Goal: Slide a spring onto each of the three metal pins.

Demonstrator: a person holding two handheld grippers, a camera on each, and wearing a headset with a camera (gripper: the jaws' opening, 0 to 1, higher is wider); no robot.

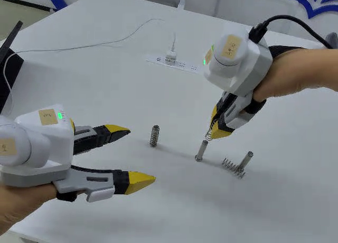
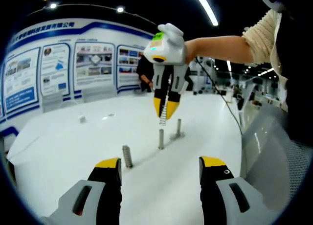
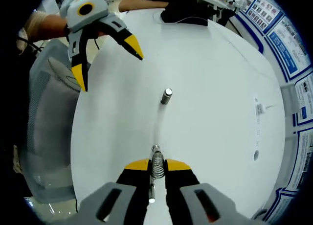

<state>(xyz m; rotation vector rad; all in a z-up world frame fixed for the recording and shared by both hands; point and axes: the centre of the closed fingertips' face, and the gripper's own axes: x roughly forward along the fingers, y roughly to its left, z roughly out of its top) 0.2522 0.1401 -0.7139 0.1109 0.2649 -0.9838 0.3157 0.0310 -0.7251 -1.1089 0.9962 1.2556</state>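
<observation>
A broad white worktop (image 1: pixel 105 84) runs out ahead of me, with a white power strip (image 1: pixel 171 59) and its thin white cable (image 1: pixel 105 42) at the far side. My right claw (image 1: pixel 214 129) points steeply down, its yellow-tipped jaws pinched together on a small steel coil spring (image 1: pixel 210 132). The spring sticks out below the tips and hangs just above the top of an upright bare metal pin (image 1: pixel 201 149) in the middle of the row. In the right gripper view that pin shows between the jaws, under the coil.

To the left stands a second metal pin (image 1: pixel 154 136) with a coil already round it. To the right is a third metal pin (image 1: pixel 246 159), and a loose spring (image 1: pixel 230 165) lies on its side at that pin's foot.

My left claw (image 1: pixel 140 153) hovers low at the near left, jaws spread wide and holding nothing, well apart from the pins.
</observation>
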